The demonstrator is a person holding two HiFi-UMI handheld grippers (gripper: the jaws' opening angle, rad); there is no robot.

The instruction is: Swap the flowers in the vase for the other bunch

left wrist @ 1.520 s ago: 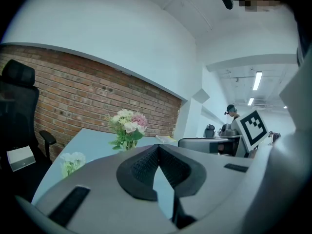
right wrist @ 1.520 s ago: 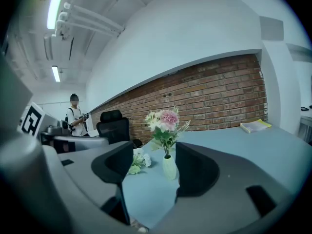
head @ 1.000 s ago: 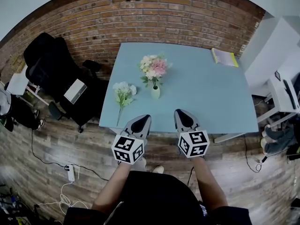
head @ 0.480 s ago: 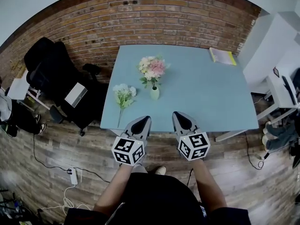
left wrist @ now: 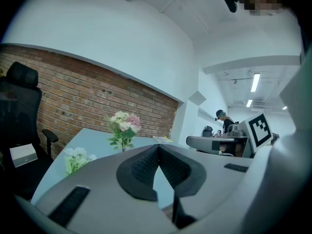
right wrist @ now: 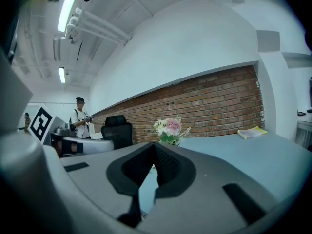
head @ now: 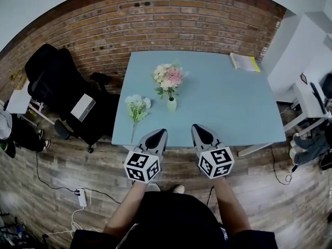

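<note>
Both grippers closed and empty at the near table edge; neither bunch is held.

I see a brick wall point(head: 155, 25) along the far side, with a light blue table point(head: 233, 108) set against it. A black office chair point(head: 57, 82) stands on the floor to the table's left. I hold the left gripper point(head: 157, 135) and the right gripper point(head: 201, 130) side by side just over the near edge, both pointing toward the wall. Each has its jaws pressed together with nothing between them. A yellow book point(head: 245, 62) lies at the far right corner. The pink and white bouquet point(head: 168, 78) stands upright in the small pale green vase point(head: 171, 105), left of the table's centre. The white bunch point(head: 137, 105) lies flat just left of the vase, stems toward the near edge, apart from both grippers.
</note>
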